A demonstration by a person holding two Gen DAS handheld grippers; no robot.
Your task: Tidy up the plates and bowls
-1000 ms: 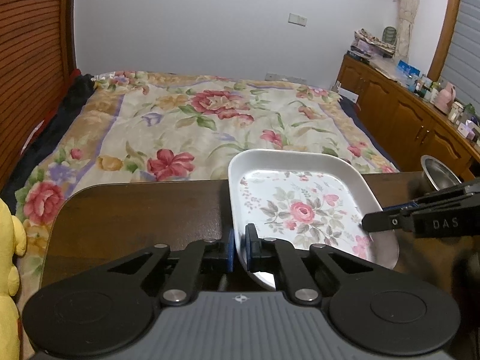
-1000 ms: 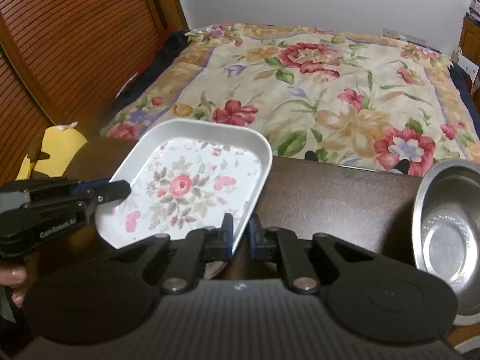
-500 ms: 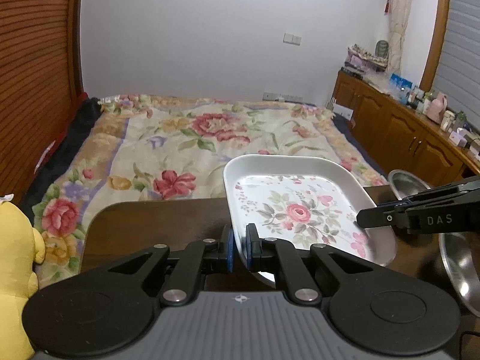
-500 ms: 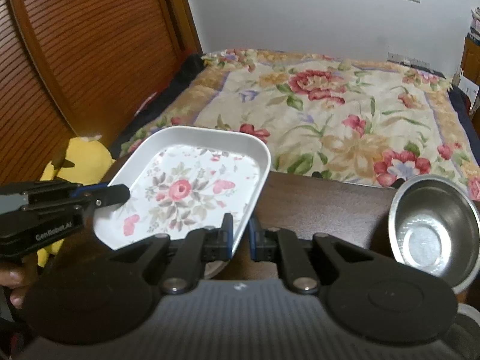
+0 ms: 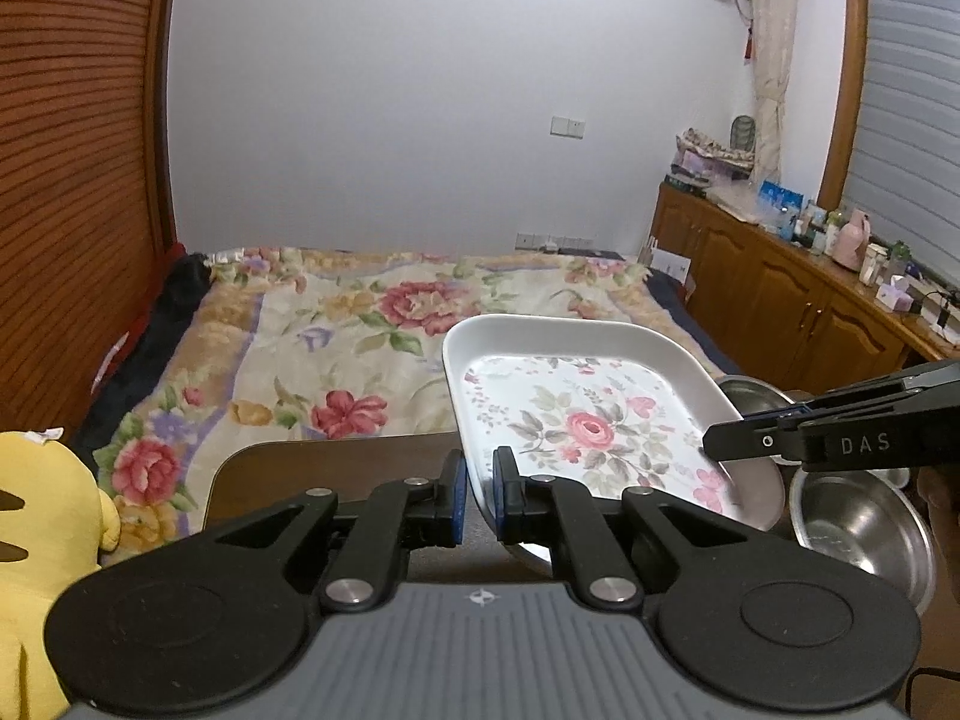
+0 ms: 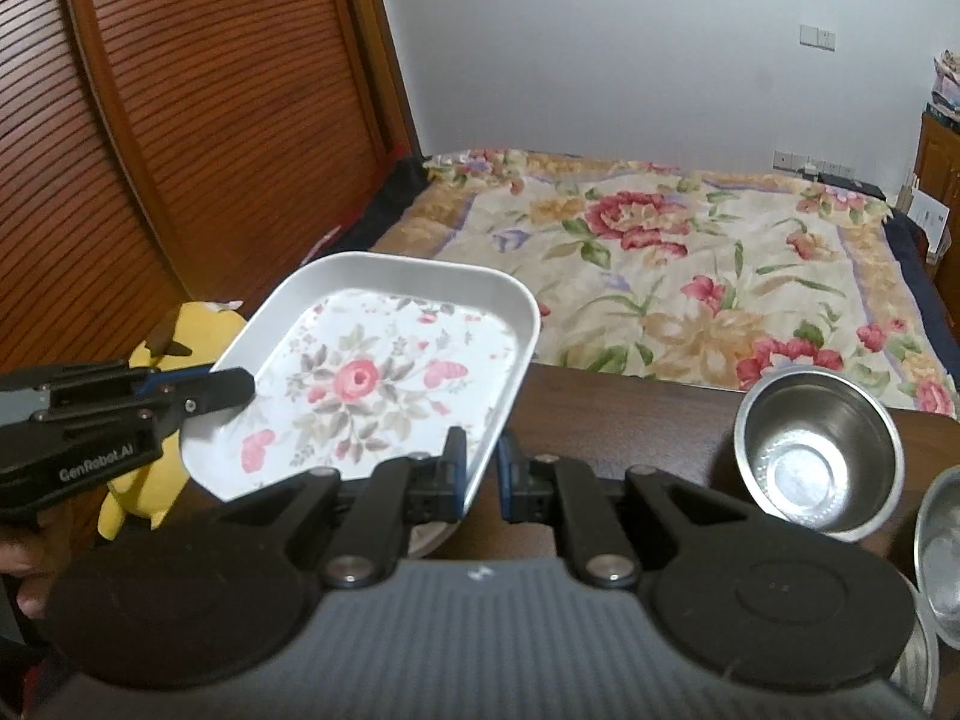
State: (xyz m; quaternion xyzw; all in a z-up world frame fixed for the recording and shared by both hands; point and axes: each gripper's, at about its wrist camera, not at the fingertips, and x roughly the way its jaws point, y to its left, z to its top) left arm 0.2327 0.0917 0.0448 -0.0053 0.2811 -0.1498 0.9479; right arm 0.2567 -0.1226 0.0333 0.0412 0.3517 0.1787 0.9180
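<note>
- At the far left edge of the left wrist view sits a yellow plush toy (image 5: 36,546), below the table top and apart from the dishes; it plays no part in the job.
- Lower centre of that view, the left gripper (image 5: 477,495) has its jaws clamped on the near-left rim of the floral plate (image 5: 576,420). Pinching the thin rim looks like the only purchase such a shallow rectangular dish offers.
- The plate is held up off the dark wooden table (image 5: 336,468), its far edge tipped a little upward, so it seems to be in transit, not set down.
- In the right wrist view the right gripper (image 6: 480,468) is closed on the opposite rim, at lower centre. Gripping both sides likely keeps the wide dish level and stops it swinging.
- Right of the plate in the same view stands a small steel bowl (image 6: 819,459), upright and empty on the table, well apart from the plate.
- At the far right edge a second steel bowl (image 6: 942,546) is partly cut off; it may rest in another dish, but the view is too cropped to say.
- Judged from this, the plate is probably headed for a stacking spot near the bowls.
</note>
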